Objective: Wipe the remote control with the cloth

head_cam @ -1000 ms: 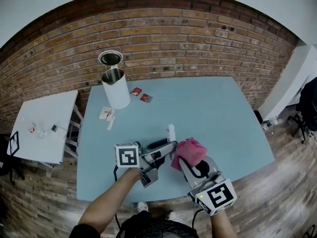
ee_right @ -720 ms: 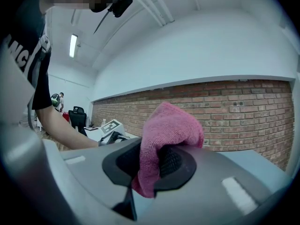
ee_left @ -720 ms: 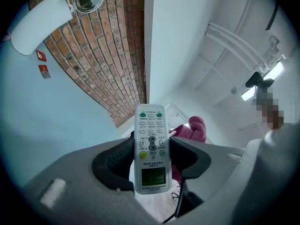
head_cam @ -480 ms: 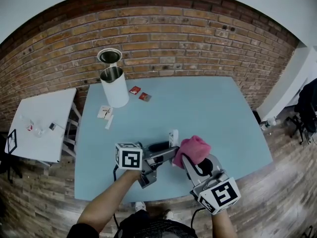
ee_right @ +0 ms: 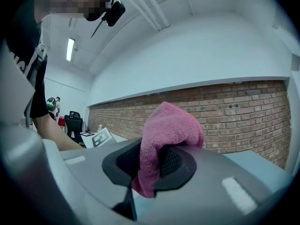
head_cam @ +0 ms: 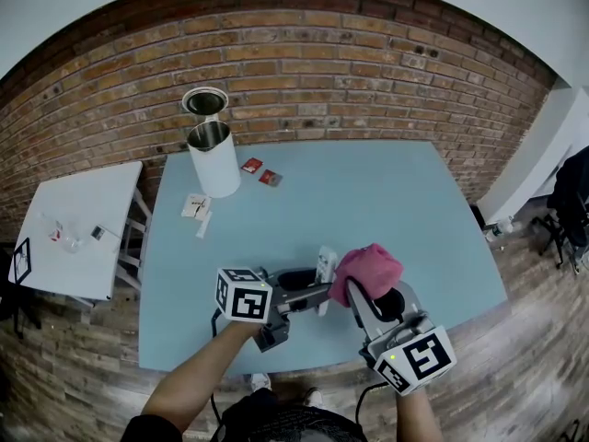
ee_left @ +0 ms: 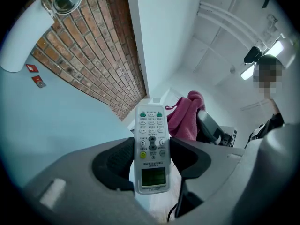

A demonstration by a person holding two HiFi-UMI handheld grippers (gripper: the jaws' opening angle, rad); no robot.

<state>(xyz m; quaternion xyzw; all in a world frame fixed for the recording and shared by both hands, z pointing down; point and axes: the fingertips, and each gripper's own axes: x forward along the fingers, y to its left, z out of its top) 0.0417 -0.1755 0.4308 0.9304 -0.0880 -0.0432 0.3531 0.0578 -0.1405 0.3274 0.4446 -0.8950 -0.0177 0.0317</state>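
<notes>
A white remote control point(ee_left: 151, 149) with grey and green buttons and a small screen is clamped across its width by my left gripper point(ee_left: 151, 159). In the head view this remote control point(head_cam: 324, 267) is held above the near part of the blue table point(head_cam: 368, 201), keypad facing the left gripper's camera. My right gripper point(ee_right: 154, 165) is shut on a bunched pink cloth point(ee_right: 168, 135). From above, the pink cloth point(head_cam: 368, 272) sits just right of the remote, close against its side; whether they touch I cannot tell. The left gripper point(head_cam: 316, 290) and right gripper point(head_cam: 362, 295) lie side by side.
A white cylindrical can point(head_cam: 213, 159) with an open metal top stands at the table's far left. Two red packets point(head_cam: 260, 172) and white cards point(head_cam: 197, 209) lie near it. A white side table point(head_cam: 78, 233) stands to the left, and a brick wall point(head_cam: 322, 63) runs behind.
My left gripper has rolled and dropped a little, bringing the remote lower and nearer me. The pink cloth in the right gripper has shifted slightly right, staying beside the remote.
</notes>
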